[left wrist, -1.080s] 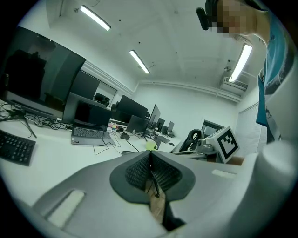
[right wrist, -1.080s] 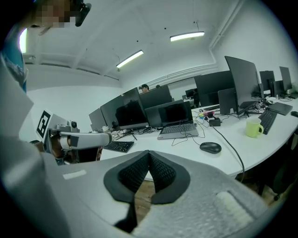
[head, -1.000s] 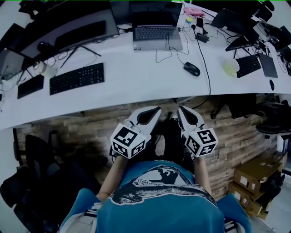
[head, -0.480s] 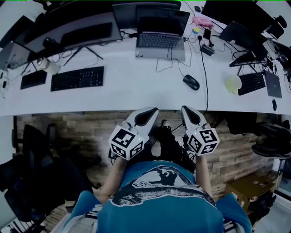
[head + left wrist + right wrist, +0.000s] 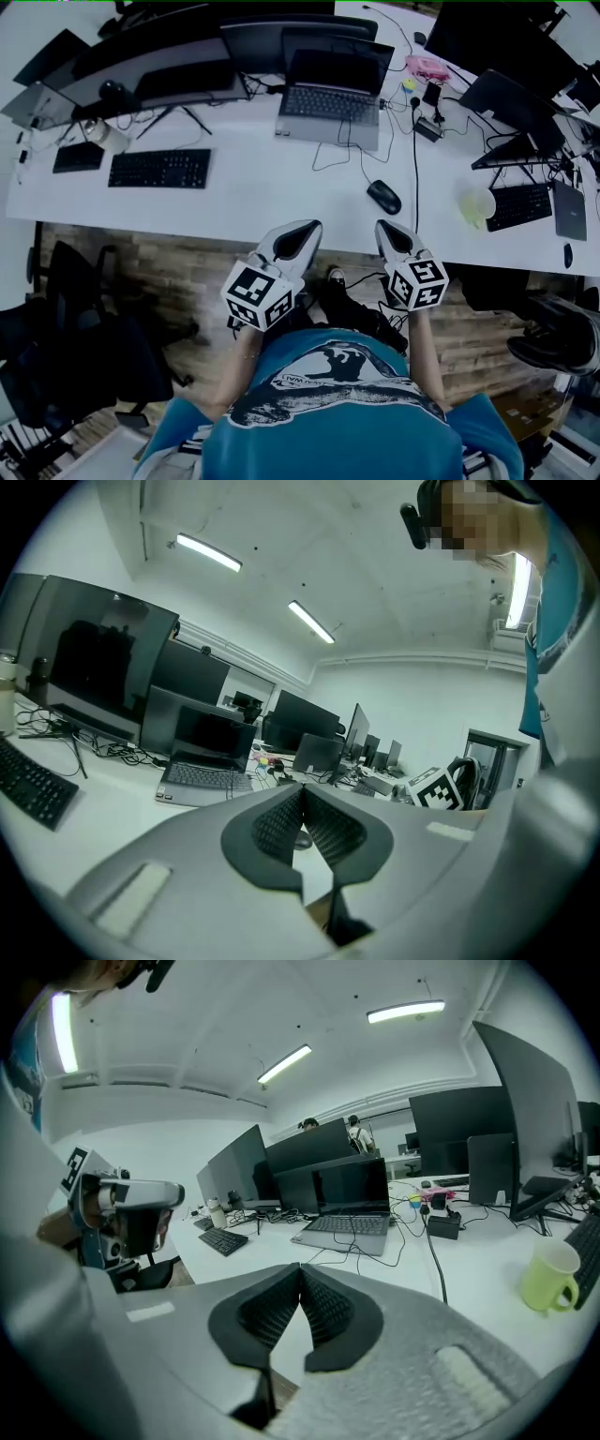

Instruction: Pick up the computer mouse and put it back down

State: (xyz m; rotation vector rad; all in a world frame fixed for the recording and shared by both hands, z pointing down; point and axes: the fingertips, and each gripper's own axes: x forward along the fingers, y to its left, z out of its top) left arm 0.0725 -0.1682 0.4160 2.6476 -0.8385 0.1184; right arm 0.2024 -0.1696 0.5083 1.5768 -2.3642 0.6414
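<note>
The black computer mouse (image 5: 383, 197) lies on the white desk (image 5: 262, 192), in front of the open laptop (image 5: 330, 101) and a little to its right, with its cable running back. Both grippers reach the desk's front edge with nothing in them. My left gripper (image 5: 315, 226) is shut, its tip left of and nearer than the mouse. My right gripper (image 5: 381, 226) is shut too, its tip just short of the mouse. In the left gripper view the ribbed pads (image 5: 281, 822) meet. In the right gripper view the pads (image 5: 323, 1307) also meet, and the mouse is hidden behind the jaws.
A black keyboard (image 5: 159, 169) lies at the left and a pale green mug (image 5: 478, 203) right of the mouse, also in the right gripper view (image 5: 553, 1276). A black cable (image 5: 415, 159) crosses the desk. Monitors stand behind. Office chairs (image 5: 84, 328) stand lower left.
Both grippers have come forward from over the floor to the desk's front edge. The desk and the mouse now lie closer in the head view. Both stay shut.
</note>
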